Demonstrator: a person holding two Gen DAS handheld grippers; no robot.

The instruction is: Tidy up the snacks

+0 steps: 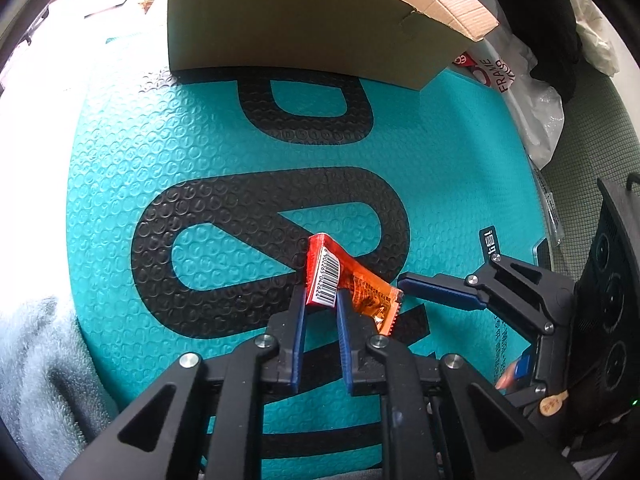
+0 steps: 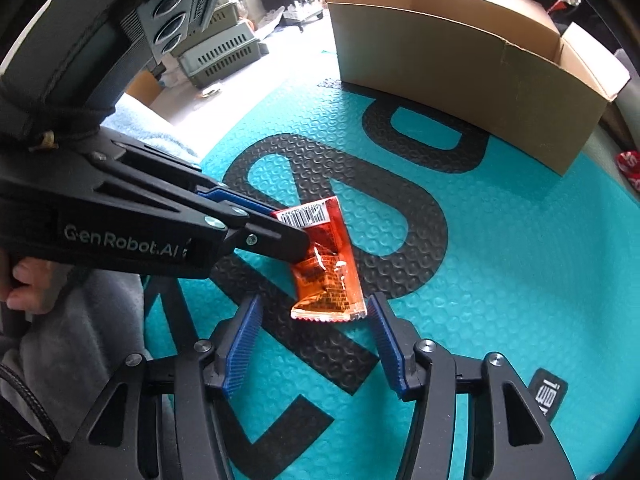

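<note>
An orange snack packet [image 1: 360, 288] with a white barcode label hangs just above the teal mat [image 1: 120, 160]. My left gripper [image 1: 322, 294] is shut on its barcoded end. In the right wrist view the left gripper [image 2: 296, 240] reaches in from the left, and the packet [image 2: 328, 272] hangs down from it. My right gripper [image 2: 314, 308] stands open, its blue pads [image 2: 244, 336] on either side of the packet's lower edge and not pressing on it. From the left wrist view the right gripper [image 1: 460, 320] comes in from the right. An open cardboard box [image 2: 460, 80] stands at the mat's far end.
The cardboard box [image 1: 300, 20] has its flaps up. A crinkled plastic bag [image 1: 532, 92] lies right of the mat and a grey towel [image 1: 36, 360] left of it. Grey slatted crates [image 2: 224, 52] stand on the floor beyond. A small black label [image 2: 548, 396] lies on the mat.
</note>
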